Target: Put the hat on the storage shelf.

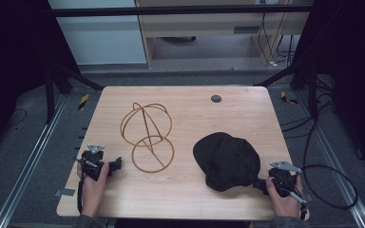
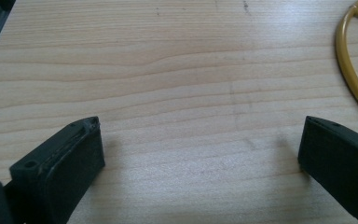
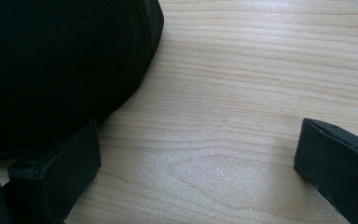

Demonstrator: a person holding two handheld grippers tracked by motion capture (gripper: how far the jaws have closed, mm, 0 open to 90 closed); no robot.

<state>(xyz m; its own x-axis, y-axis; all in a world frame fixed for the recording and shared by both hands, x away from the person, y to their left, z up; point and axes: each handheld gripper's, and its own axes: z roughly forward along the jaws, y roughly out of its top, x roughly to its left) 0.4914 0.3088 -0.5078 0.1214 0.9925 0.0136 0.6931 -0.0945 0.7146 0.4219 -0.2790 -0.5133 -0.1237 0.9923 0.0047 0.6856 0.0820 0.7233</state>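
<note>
A black cap (image 1: 227, 159) lies on the right half of the wooden table (image 1: 190, 114). A gold wire hat stand (image 1: 147, 137) with a round base ring stands left of centre. My left gripper (image 1: 117, 165) rests low on the table near its left front, just left of the stand's ring, jaws wide open over bare wood (image 2: 200, 144); the ring's edge (image 2: 352, 70) curves past on the right. My right gripper (image 1: 258, 183) sits at the right front, open (image 3: 198, 149), its left jaw against the cap's edge (image 3: 65, 65).
A small dark round disc (image 1: 216, 99) is set in the table near its back edge. Black cables (image 1: 332, 185) trail off the right side over the floor. Metal frame rails run along both sides of the table.
</note>
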